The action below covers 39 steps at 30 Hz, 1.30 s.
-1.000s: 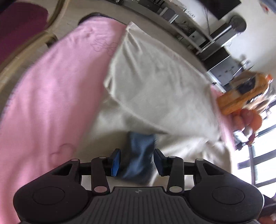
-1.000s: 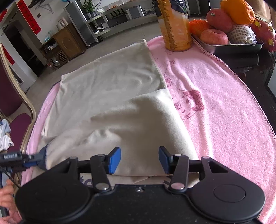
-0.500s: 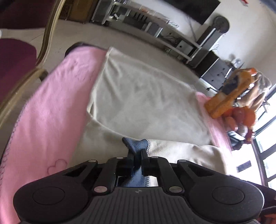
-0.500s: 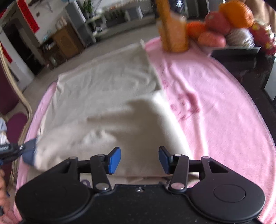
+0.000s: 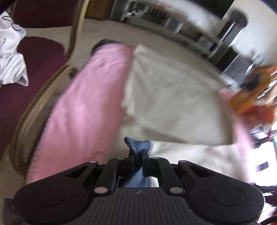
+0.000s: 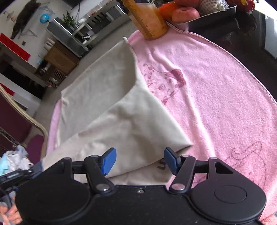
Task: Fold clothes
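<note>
1. Two hand-held grippers work one beige garment (image 6: 103,107), which lies partly folded on a pink towel (image 6: 216,90) over the bench, filling the centre-left of the right wrist view.
2. Left hand-held gripper (image 5: 138,155) is clamped on the garment's blue cuff (image 5: 138,145) at lower centre of its view, likely so that corner can be carried over for the next fold.
3. Right hand-held gripper (image 6: 139,160) stands wide, gripping nothing, its blue pads (image 6: 109,160) over the folded flap near its corner, probably ready to pin or take that edge.
4. Towel at right of the right wrist view is bare, giving room to move; a juice bottle (image 6: 147,19) and fruit tray (image 6: 207,13) crowd the top, and a chair (image 5: 43,90) borders the left of the left wrist view.
</note>
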Each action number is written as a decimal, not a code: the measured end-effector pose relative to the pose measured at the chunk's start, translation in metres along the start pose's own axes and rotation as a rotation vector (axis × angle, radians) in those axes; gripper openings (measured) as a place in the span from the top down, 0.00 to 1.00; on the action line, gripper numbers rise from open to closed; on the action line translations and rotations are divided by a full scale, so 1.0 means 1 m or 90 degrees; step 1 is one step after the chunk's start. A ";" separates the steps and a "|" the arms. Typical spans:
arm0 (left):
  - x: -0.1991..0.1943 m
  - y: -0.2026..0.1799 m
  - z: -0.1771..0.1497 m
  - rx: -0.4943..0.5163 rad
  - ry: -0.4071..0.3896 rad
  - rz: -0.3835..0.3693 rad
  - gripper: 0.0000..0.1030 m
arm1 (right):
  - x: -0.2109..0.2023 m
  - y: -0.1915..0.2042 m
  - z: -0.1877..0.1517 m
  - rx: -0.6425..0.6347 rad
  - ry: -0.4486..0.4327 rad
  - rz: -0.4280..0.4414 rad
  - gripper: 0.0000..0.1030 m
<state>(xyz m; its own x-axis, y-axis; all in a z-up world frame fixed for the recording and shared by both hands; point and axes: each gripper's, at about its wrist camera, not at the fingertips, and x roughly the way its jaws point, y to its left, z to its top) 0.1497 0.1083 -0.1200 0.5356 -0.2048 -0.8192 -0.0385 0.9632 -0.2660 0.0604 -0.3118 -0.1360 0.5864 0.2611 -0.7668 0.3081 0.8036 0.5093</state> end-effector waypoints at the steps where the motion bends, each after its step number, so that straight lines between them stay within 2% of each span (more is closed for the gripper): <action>1: 0.009 -0.002 0.000 0.011 0.009 0.012 0.94 | 0.000 0.001 0.000 -0.006 -0.009 0.000 0.42; 2: 0.013 -0.006 0.001 0.022 0.010 0.017 0.93 | -0.001 0.003 0.000 -0.013 -0.020 0.002 0.42; 4: 0.011 -0.012 -0.001 0.042 -0.005 0.018 0.90 | -0.001 0.011 0.000 -0.049 -0.046 -0.004 0.53; 5: 0.008 -0.015 -0.002 0.049 -0.013 0.011 0.85 | 0.002 0.017 0.000 -0.080 -0.051 -0.016 0.66; 6: 0.005 -0.017 -0.003 0.055 -0.020 0.004 0.77 | 0.006 0.024 -0.001 -0.114 -0.053 -0.031 0.72; 7: 0.003 -0.018 -0.004 0.062 -0.028 -0.003 0.75 | 0.012 0.030 -0.001 -0.145 -0.047 -0.051 0.73; 10: -0.002 -0.018 -0.006 0.071 -0.045 0.010 0.75 | 0.036 0.036 -0.007 -0.212 -0.003 -0.183 0.79; 12: -0.004 -0.014 -0.007 0.068 -0.062 0.078 0.74 | 0.038 0.029 -0.008 -0.206 0.002 -0.223 0.80; 13: -0.004 -0.013 -0.008 0.077 -0.060 0.143 0.74 | 0.036 0.024 -0.006 -0.188 0.002 -0.234 0.80; 14: -0.004 -0.010 -0.010 0.084 -0.054 0.204 0.78 | 0.033 0.020 -0.005 -0.175 0.000 -0.244 0.81; 15: -0.005 -0.006 -0.013 0.086 -0.052 0.244 0.83 | 0.031 0.015 -0.004 -0.165 -0.002 -0.255 0.81; 16: -0.008 -0.001 -0.015 0.079 -0.051 0.256 0.83 | 0.028 0.012 -0.004 -0.154 -0.005 -0.255 0.80; 18: -0.018 0.006 -0.015 0.044 -0.055 0.181 0.81 | 0.021 0.006 -0.002 -0.129 -0.010 -0.244 0.79; 20: -0.025 0.003 -0.015 0.039 -0.061 0.100 0.80 | 0.011 0.004 0.000 -0.108 -0.029 -0.201 0.78; 22: -0.024 -0.008 -0.020 0.065 -0.050 0.026 0.78 | 0.003 0.010 0.000 -0.108 -0.055 -0.142 0.78; 24: -0.017 -0.023 -0.029 0.108 -0.021 -0.040 0.78 | 0.003 0.018 -0.001 -0.125 -0.057 -0.092 0.78; 26: -0.004 -0.039 -0.042 0.161 0.022 -0.073 0.77 | 0.012 0.025 -0.001 -0.137 -0.038 -0.056 0.78; 28: 0.008 -0.048 -0.051 0.201 0.043 -0.050 0.78 | 0.022 0.031 -0.001 -0.146 -0.013 -0.026 0.78; 29: 0.013 -0.050 -0.053 0.217 0.050 -0.033 0.78 | 0.028 0.032 0.000 -0.147 0.002 -0.028 0.78; 30: 0.015 -0.051 -0.055 0.230 0.055 -0.015 0.72 | 0.034 0.033 0.000 -0.147 0.018 -0.034 0.78; 31: 0.016 -0.049 -0.055 0.232 0.059 0.000 0.71 | 0.040 0.034 0.000 -0.147 0.034 -0.041 0.78; 33: 0.011 -0.042 -0.053 0.213 0.067 0.022 0.73 | 0.045 0.031 -0.001 -0.147 0.047 -0.082 0.86; 35: 0.007 -0.035 -0.051 0.193 0.074 0.044 0.82 | 0.040 0.026 -0.001 -0.142 0.039 -0.133 0.86; 37: -0.002 -0.026 -0.049 0.164 0.057 0.059 0.85 | 0.034 0.018 0.000 -0.129 0.024 -0.173 0.90; 39: -0.016 -0.024 -0.047 0.160 0.007 0.080 0.87 | 0.024 0.012 0.001 -0.115 0.000 -0.191 0.86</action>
<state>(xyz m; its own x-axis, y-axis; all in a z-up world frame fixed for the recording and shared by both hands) 0.1023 0.0805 -0.1243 0.5304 -0.0811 -0.8439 0.1063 0.9939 -0.0287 0.0788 -0.2961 -0.1475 0.4895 -0.0004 -0.8720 0.3285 0.9264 0.1840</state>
